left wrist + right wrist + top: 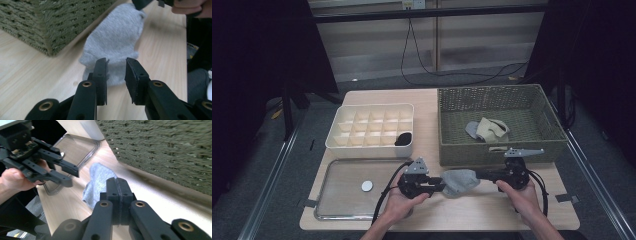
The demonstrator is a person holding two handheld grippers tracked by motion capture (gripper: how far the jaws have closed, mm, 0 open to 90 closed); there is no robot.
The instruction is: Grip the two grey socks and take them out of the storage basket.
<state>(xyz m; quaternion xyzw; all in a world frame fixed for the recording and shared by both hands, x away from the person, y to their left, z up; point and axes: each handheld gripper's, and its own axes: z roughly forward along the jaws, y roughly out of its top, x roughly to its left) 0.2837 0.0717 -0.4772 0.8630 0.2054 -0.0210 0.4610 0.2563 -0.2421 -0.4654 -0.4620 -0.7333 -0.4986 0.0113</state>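
Basket point(452, 145) holds socks point(487, 130).

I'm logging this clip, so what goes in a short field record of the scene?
work: grey sock handled between two claws on the table
right claw: shut on the sock's end
left claw: jaws apart at the sock's other end, not pressing it
basket: two more socks inside
divided tray: one dark item in a near cell
clear lid: flat, white disc on it
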